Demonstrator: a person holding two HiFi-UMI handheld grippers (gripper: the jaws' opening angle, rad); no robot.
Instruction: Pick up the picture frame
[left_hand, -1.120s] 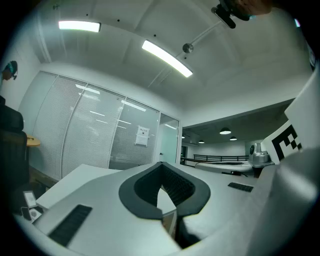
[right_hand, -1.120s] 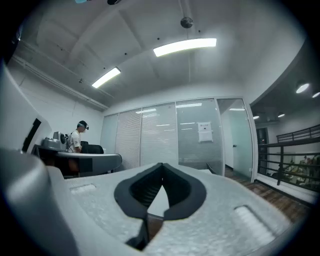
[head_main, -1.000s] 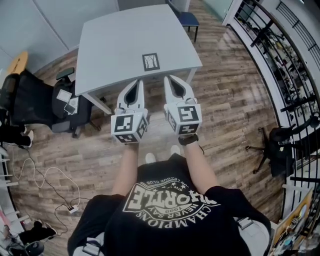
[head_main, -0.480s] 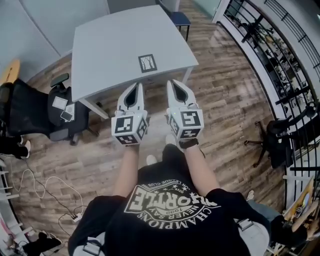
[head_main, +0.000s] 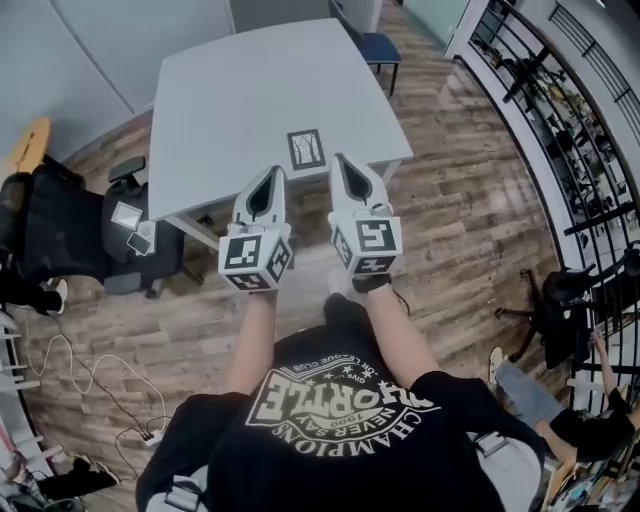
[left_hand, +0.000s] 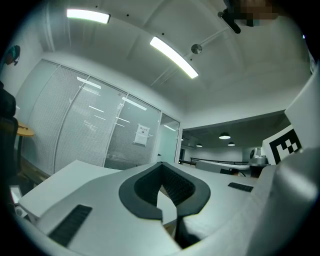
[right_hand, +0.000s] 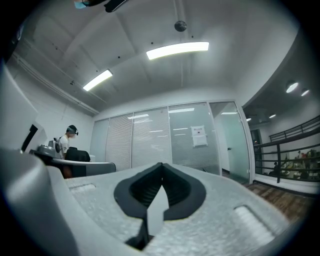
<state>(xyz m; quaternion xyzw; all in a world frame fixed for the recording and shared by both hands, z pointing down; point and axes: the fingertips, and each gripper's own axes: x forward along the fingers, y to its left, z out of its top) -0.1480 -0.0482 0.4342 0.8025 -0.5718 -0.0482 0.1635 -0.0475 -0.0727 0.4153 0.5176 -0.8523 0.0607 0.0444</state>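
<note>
our left claw (head_main: 274, 175) and right claw (head_main: 341, 162) are both closed on nothing, tips near the front edge of the grey table (head_main: 230, 100). the picture frame (head_main: 306, 150) lies flat there, just ahead and between them. we judge it light, stiff and perhaps glazed, so fragile; an outer edge looks the best hold. our shirt (head_main: 340, 400) reads "champions"; we can read no writing on the frame.

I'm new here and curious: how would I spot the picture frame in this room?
Find the big grey table. Near its front edge, between the tips of the left gripper and right gripper as seen from above, lies the picture frame: a small dark-bordered square, the only thing on the tabletop.
</note>
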